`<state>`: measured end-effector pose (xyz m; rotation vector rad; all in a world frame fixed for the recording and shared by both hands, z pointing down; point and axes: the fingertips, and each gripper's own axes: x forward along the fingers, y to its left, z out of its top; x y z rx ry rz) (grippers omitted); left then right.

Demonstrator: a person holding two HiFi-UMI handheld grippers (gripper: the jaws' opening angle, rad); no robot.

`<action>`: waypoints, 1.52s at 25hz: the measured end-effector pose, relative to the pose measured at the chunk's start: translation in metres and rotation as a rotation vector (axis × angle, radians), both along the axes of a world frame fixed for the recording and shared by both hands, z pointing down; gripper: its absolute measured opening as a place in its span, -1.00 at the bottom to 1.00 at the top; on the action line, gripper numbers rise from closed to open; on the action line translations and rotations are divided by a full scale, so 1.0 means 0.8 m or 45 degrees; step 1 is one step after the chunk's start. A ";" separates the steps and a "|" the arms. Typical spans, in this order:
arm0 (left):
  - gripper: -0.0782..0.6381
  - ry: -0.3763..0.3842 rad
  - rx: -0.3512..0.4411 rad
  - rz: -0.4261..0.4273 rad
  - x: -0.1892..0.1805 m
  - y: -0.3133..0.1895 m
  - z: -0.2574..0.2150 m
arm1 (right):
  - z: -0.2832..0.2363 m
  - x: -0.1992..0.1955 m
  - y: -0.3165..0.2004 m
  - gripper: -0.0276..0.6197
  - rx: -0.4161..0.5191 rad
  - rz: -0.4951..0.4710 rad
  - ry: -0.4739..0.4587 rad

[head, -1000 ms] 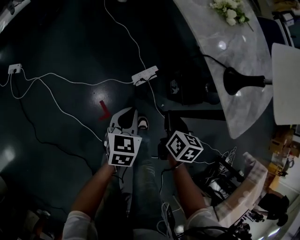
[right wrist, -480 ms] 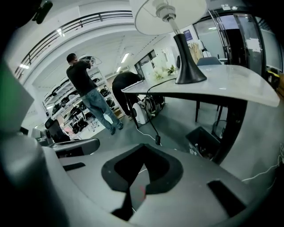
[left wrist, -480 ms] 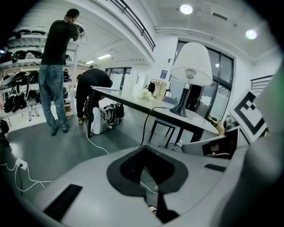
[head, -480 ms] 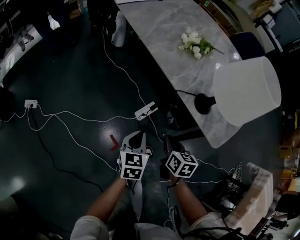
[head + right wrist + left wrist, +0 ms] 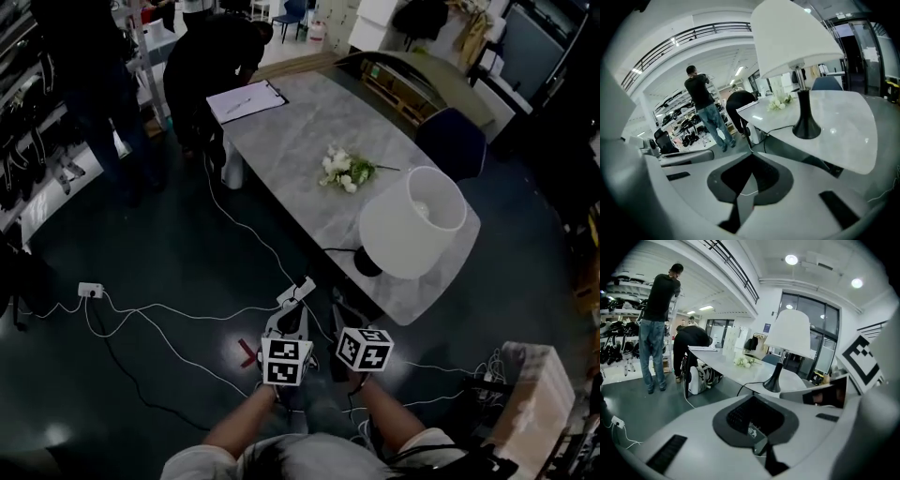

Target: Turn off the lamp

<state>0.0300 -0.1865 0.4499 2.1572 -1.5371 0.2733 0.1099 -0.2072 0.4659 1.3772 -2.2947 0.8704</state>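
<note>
The lamp has a white shade (image 5: 412, 220) on a black stem and base (image 5: 367, 263). It stands at the near end of a grey marble table (image 5: 300, 131). Its cord runs off the base toward the table edge. My left gripper (image 5: 287, 321) and right gripper (image 5: 338, 317) are side by side below the table's near end, short of the lamp and apart from it. In the left gripper view the lamp (image 5: 789, 333) is ahead to the right, and the left gripper (image 5: 754, 418) is shut and holds nothing. In the right gripper view the lamp base (image 5: 806, 126) is close ahead, and the right gripper (image 5: 750, 176) is shut and holds nothing.
White flowers (image 5: 344, 172) and a clipboard (image 5: 246, 100) lie on the table. A blue chair (image 5: 451, 142) stands behind it. Two people (image 5: 214, 58) are at the table's far left end. White cables (image 5: 187, 314) and a power strip (image 5: 298, 292) lie on the dark floor.
Both grippers have risen from near the floor, still shut. The head view has lifted, so the whole table, the lamp and the people at the far end now show.
</note>
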 end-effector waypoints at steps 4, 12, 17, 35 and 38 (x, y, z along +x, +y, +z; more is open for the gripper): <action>-0.76 0.027 0.032 -0.012 0.007 -0.005 -0.035 | -0.039 0.003 0.001 -0.91 0.056 -0.033 0.005; -0.76 0.035 0.101 -0.029 0.022 -0.035 -0.091 | -0.075 0.030 -0.009 -0.91 0.095 0.001 -0.015; -0.76 0.001 0.121 0.005 0.034 -0.046 -0.098 | -0.080 0.044 -0.023 -0.91 0.118 0.030 -0.021; -0.76 -0.026 0.124 0.034 0.032 -0.071 -0.096 | -0.089 0.026 -0.048 -0.91 0.170 0.013 0.002; -0.76 -0.017 0.125 0.030 0.035 -0.072 -0.095 | -0.091 0.031 -0.047 -0.92 0.204 -0.011 0.067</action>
